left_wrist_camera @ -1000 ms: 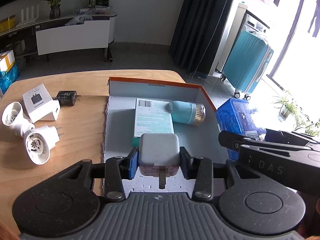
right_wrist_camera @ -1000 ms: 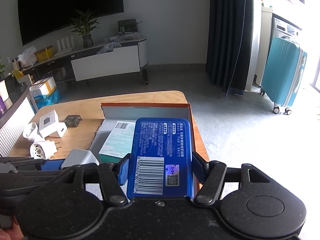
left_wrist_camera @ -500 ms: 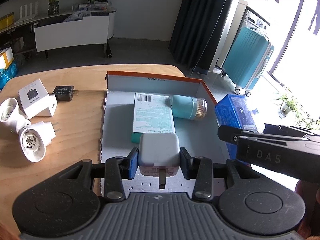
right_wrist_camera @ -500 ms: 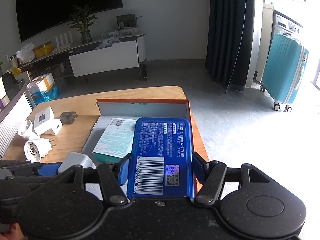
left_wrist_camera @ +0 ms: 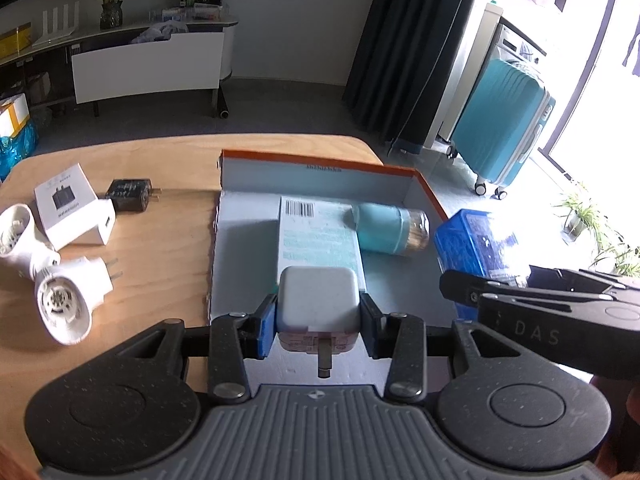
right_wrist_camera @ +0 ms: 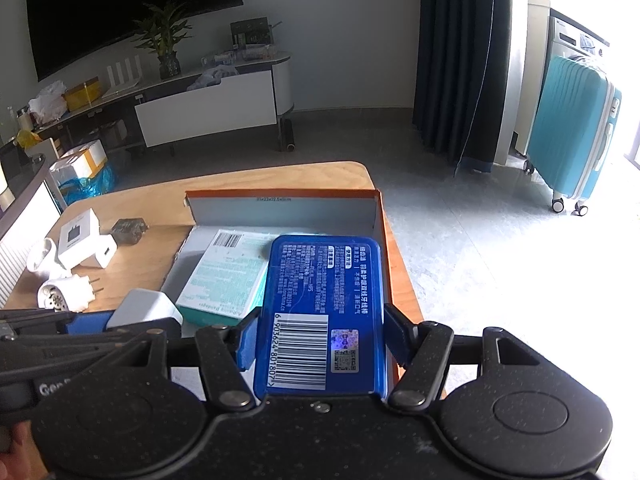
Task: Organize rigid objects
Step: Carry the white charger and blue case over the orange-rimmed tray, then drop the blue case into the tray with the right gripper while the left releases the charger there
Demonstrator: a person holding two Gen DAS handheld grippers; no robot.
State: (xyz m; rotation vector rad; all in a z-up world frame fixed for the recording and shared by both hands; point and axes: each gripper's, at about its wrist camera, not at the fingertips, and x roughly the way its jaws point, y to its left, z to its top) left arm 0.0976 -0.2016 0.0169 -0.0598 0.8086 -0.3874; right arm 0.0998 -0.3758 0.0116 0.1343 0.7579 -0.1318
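Both loads are being carried to the orange-rimmed box [left_wrist_camera: 430,196], so the placing step is in hand. The left tongs [left_wrist_camera: 318,314] clench a white charger [left_wrist_camera: 318,298] above the box's near end. The right tongs [right_wrist_camera: 316,344] grip a blue tin [right_wrist_camera: 320,300] over the box's right side. Next, each likely needs lowering onto free floor beside the teal packet [left_wrist_camera: 318,236], then letting go.

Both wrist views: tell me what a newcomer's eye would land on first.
The blue box with its barcode fills the right wrist view, clamped in the right gripper over the orange-edged tray. In the left wrist view, the left gripper grips a white charger above the tray's near end. Beyond it a teal carton and a teal canister lie inside the tray.
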